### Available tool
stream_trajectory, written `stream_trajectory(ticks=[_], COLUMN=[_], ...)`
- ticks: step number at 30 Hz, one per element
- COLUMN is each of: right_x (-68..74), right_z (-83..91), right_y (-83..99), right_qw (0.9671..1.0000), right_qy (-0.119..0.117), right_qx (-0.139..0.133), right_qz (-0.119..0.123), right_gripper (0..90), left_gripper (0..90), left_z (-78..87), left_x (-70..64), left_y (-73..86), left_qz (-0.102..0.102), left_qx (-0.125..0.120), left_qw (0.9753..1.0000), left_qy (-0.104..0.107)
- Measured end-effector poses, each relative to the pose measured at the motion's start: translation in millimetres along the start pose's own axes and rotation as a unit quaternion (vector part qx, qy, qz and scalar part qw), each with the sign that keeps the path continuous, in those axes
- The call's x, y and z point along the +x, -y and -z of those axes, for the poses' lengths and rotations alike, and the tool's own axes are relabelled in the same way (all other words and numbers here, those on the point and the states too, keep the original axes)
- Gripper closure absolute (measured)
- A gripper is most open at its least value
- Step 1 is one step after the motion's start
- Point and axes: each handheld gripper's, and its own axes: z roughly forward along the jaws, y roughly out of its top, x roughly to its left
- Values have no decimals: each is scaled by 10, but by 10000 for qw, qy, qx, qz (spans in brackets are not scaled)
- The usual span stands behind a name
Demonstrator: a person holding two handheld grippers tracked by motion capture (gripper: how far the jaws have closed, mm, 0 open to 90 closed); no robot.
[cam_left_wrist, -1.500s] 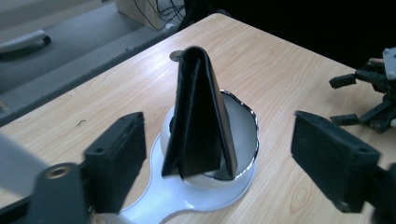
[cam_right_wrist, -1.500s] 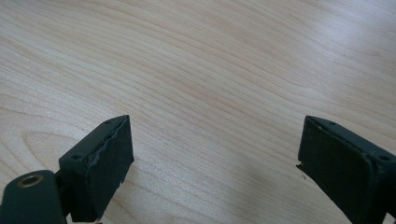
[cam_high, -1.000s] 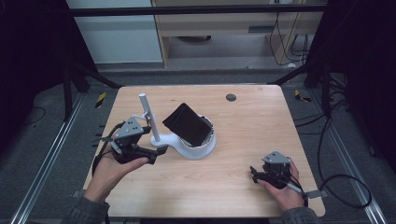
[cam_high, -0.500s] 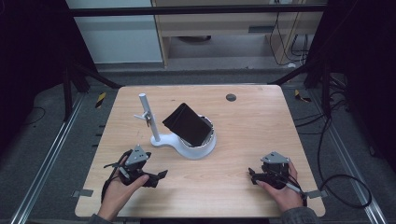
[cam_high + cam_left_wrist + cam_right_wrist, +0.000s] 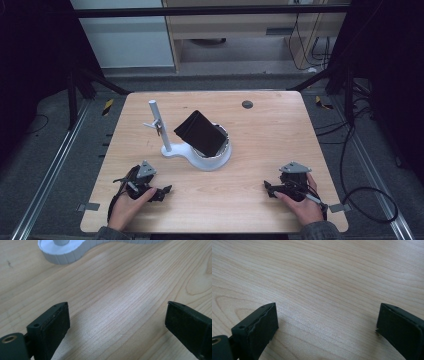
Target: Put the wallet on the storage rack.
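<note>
1. My left tongs [image 5: 161,192] rest low on the near-left part of the counter [image 5: 260,145], jaws spread wide with nothing between them; the left gripper view shows bare wood in the gap.
2. My right tongs [image 5: 270,188] sit at the near-right of the counter, jaws just as wide apart and empty, bare grain between them in the right gripper view.
3. The white stand [image 5: 200,156] is mid-counter, well apart from both tongs. A black wallet [image 5: 200,132] leans tilted in its round cup, and an upright post [image 5: 160,125] rises from its left end, with what looks like a small key [image 5: 157,127] hanging on it; too small to be sure.
4. The edge of the stand's base [image 5: 62,253] shows at the top of the left gripper view, so my left tongs point towards it and are the nearer pair.
5. My judgement: both hands are parked, and the work on the stand is either done or not begun.
6. If I reach again, I would lift the left tongs clear of the wood first, come in level, and keep the jaws wide until they straddle the target.
7. The risk is nudging the light stand, which could tip the leaning wallet out.
</note>
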Motion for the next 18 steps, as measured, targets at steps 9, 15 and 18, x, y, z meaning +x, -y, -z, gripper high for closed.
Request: stream_trajectory(ticks=[9,15,18], right_x=[-15,-8,-4], right_z=[-15,-15,-15], right_y=[1,2,3], right_qw=[10000,10000,10000], right_qy=[-68,-67,-74], right_qx=[38,37,40], right_qz=[-39,-18,-28], right_gripper=[23,22,22], left_gripper=[8,3,3], left_z=[-50,-50,-49], left_x=[20,14,13], left_y=[59,60,61], left_qz=[50,60,61], left_qx=[-159,-152,-151], left_qw=[9998,9998,9998], left_qy=[-75,-114,-113])
